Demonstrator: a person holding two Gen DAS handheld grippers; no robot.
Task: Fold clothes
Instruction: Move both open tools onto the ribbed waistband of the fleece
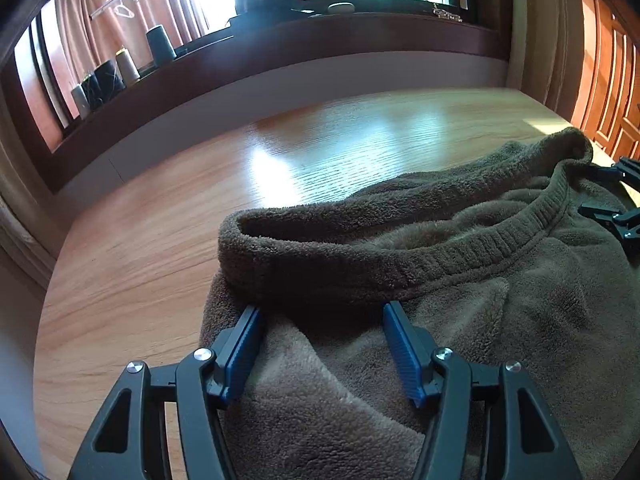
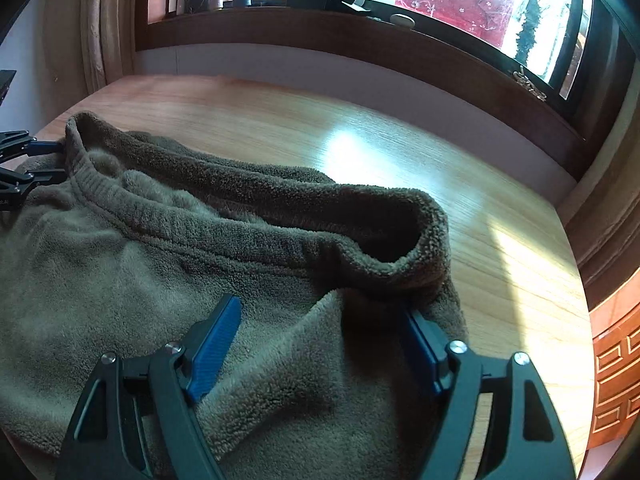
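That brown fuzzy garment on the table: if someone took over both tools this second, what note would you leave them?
Left tool: open, fingers straddling fabric just below the ribbed waistband, at its left end.
Right tool: open, straddling fabric at the right end.
The brown fleece garment lies rumpled on the light wooden table, waistband opening gaping.
Done: no fold visible yet.
Left: probably pinch both ends, then fold.

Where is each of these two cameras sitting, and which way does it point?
Left wrist: rides the left tool, looking down along its blue fingers at the brown fleece garment.
Right wrist: rides the right tool, facing the same garment's neckband.
Shared: garment, wooden table, window sill; each sees the other tool at its edge.
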